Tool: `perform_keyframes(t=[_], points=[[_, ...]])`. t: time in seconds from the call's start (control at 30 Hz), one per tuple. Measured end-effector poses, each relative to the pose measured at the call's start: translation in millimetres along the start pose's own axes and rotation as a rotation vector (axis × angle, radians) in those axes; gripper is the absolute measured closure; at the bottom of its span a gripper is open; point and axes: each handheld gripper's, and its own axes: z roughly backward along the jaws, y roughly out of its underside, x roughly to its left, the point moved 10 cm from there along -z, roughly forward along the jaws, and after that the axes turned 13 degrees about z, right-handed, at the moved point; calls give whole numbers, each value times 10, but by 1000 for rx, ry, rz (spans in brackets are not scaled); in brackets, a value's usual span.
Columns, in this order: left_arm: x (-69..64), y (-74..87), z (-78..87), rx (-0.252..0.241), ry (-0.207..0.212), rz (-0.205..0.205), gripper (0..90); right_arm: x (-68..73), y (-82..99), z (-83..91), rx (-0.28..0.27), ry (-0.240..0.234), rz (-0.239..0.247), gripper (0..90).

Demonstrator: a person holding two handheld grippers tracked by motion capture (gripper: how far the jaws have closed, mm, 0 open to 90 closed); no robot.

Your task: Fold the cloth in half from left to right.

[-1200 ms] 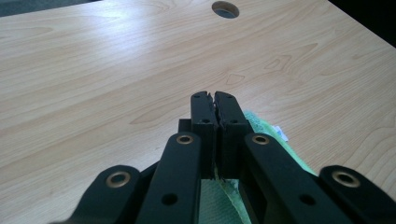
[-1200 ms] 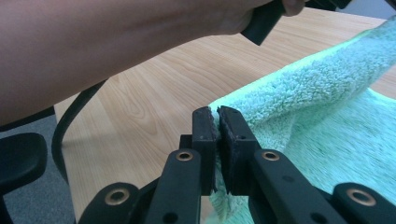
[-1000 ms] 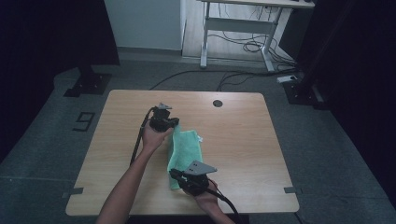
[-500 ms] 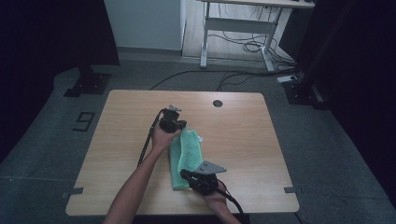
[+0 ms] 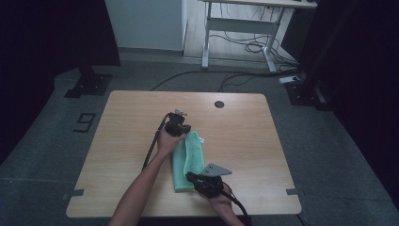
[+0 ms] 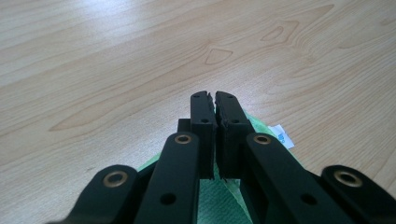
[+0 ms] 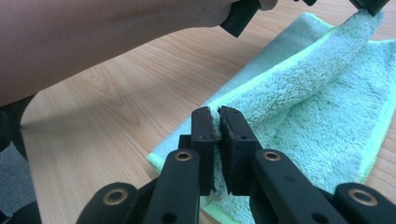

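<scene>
Pale wooden worktop, rounded corners, small dark round hole near the far edge, grey floor all round.

Green towel at the middle of the worktop, lying lengthwise from near to far, one long edge lifted and folded over the rest; small white label at its far corner.

Left gripper at the far end of the towel, held in a hand reaching in from the near edge; fingers pressed together, pinching the far corner of the towel, green cloth showing just below and beside them.

Right gripper at the near end of the towel, close to the near edge of the worktop; fingers pressed together, pinching the lifted fold of the towel at its near end, fold running away toward the left gripper.
</scene>
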Motion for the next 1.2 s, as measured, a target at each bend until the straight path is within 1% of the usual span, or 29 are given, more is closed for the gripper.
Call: perform_keyframes(t=[0.17,0.33,0.5,0.97,1.1,1.2], points=[[-20,6,-37,4,0,-3,864,-27,34,12,8,5,-8,842],[-42,31,-102,12,-3,-4,860,-32,94,-4,24,8,-6,839],[-37,32,-120,15,-7,-2,857,-48,129,-9,35,10,-2,837],[-45,18,-150,15,-13,-3,849,-136,224,36,57,31,-23,827],[-51,-7,-145,8,-12,-2,844,-154,248,42,66,34,-33,815],[-69,-27,-135,1,-12,-3,832,-167,280,58,76,41,-34,776]])
